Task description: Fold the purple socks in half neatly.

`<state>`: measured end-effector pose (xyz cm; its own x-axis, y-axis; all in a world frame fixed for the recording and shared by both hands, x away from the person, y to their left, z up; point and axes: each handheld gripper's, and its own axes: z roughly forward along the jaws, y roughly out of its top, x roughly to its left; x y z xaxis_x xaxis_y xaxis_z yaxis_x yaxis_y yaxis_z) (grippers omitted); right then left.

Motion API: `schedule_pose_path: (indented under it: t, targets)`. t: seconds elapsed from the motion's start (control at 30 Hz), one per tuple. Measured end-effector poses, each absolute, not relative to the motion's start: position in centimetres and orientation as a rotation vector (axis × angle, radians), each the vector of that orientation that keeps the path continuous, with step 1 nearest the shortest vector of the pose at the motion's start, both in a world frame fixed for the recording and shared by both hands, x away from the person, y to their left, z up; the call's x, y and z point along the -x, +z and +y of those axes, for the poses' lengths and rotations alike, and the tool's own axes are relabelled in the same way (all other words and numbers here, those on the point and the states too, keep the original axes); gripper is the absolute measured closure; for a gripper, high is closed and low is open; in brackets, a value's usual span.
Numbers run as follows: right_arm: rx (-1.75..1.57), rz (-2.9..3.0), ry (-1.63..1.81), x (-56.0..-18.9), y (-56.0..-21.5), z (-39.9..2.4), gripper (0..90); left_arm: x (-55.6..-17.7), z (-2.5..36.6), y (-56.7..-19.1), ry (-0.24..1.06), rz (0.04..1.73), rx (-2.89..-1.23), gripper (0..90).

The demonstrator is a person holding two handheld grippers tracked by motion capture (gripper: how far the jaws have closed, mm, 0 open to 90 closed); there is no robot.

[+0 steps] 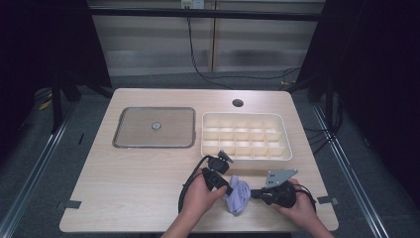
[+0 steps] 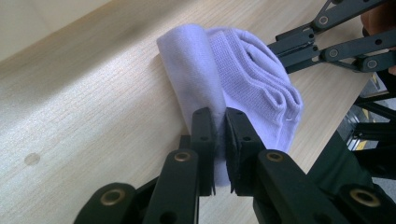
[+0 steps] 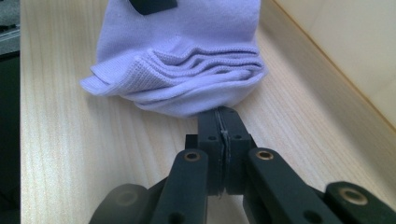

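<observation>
The sock (image 1: 238, 197), pale lilac and folded into a soft bundle, lies on the table (image 1: 129, 178) near its front edge, at about 5 o'clock from the table's middle and at 6 o'clock from the tray (image 1: 246, 154). Both claws have hold of it. The left gripper (image 2: 220, 125) is clamped on a fold of smooth fabric at the bundle's near side, with cloth pinched between the pads. The right gripper (image 3: 221, 122) has its jaws pressed together on the sock's rounded edge, just below the stacked ribbed cuffs; only a thin sliver of cloth seems caught there.

By the look of it, the sock is light, limp and stretchy. It will sag and unroll if lifted by one layer, and thin knit can slip out of a shallow pinch. The ribbed cuff layers, thick and grippy, seem the surer place to hold. Gripping several layers together should keep the bundle from opening. Nothing fragile here; a firm squeeze does no harm.
</observation>
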<state>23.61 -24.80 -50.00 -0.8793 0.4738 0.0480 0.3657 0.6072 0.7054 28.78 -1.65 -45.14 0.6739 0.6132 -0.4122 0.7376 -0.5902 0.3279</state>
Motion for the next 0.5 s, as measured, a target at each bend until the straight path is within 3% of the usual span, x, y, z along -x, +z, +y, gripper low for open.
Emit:
schedule_pose_path:
  t: [0.5]
  targets:
    - [-0.73,2.695,1.141,-23.6,-49.76,-25.45,90.0,-28.88,-1.61,-44.84,-0.352,1.032,-2.411,82.8]
